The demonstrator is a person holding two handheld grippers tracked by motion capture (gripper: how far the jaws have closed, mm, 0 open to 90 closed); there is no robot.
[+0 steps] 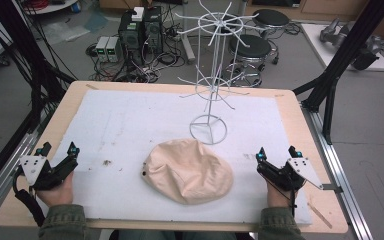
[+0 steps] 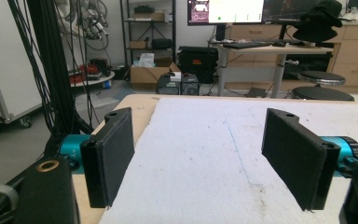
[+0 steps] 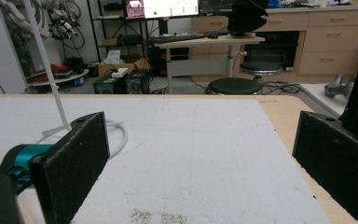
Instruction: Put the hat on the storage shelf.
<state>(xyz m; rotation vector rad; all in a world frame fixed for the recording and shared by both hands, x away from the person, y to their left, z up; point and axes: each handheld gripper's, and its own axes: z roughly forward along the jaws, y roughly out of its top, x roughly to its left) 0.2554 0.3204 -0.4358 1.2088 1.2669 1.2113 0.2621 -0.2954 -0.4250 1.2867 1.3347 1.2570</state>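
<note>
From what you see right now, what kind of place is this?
Probably a robotics or research lab, not a home. Computer boxes with tangled cables sit on the floor beyond the table, a desk holds lit monitors, and black frame struts stand beside the table.

The person's forearms are cut off by the bottom edge of the high view. The white wire rack point(image 1: 211, 75) behind the beige hat point(image 1: 187, 171) loses its top at the upper edge. In the right gripper view, the rack's pole point(image 3: 46, 65) runs out of the top, and the hand-held gripper's far pad point(image 3: 338, 165) is clipped at the corner.
</note>
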